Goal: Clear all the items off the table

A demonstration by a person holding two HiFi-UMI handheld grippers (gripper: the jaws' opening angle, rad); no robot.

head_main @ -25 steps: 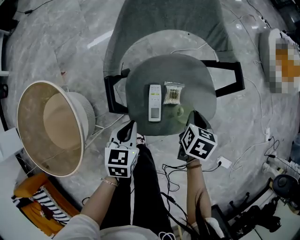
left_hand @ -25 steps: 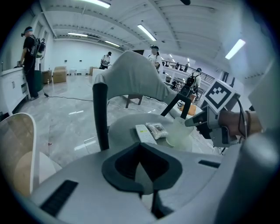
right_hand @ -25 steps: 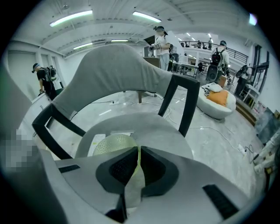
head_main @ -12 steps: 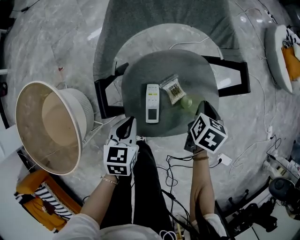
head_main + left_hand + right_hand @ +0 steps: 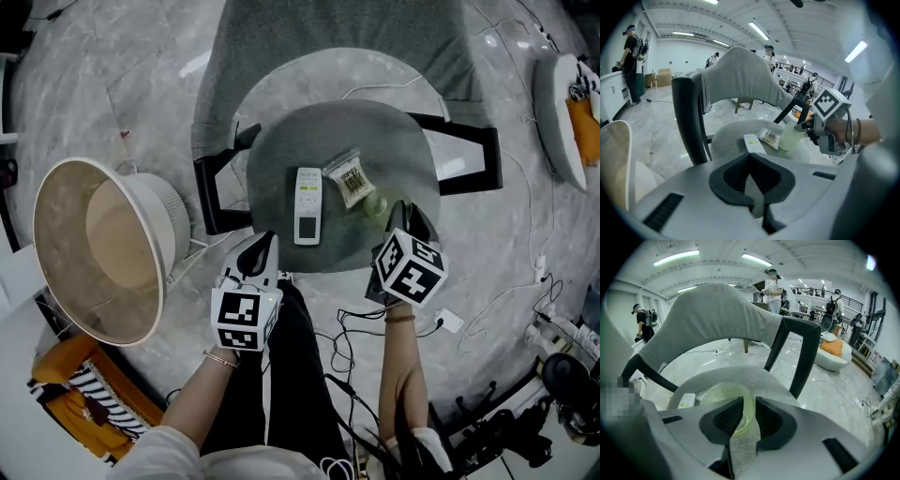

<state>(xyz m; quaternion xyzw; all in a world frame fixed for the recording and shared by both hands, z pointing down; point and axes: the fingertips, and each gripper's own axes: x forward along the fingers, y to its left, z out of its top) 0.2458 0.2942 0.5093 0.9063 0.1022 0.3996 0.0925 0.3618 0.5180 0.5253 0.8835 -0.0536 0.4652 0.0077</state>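
Table (image 5: 291, 141) is showing flat dark grey. Remote (image 5: 307, 204) is looking wht w/ a yellow-green patch near one end & grey buttons. Packet (image 5: 350, 178) is showing clear film over tan-brown sticks. Cup (image 5: 377, 204) is glowing pale green, see-through, w/ a fine dotted texture in the right gripper view. Basket (image 5: 164, 220) is showing ribbed off-wht outside, beige-tan inside. Floor (image 5: 112, 84) is looking light grey, marbled w/ paler veins. Chair (image 5: 328, 37) is wearing grey fabric on a blk frame. Trousers (image 5: 295, 375) are showing blk. Cushion (image 5: 89, 436) is showing orange, w/ a blk-&-wht striped cloth (image 5: 66, 398) on it. Pouf (image 5: 548, 103) is looking wht w/ orange on top.
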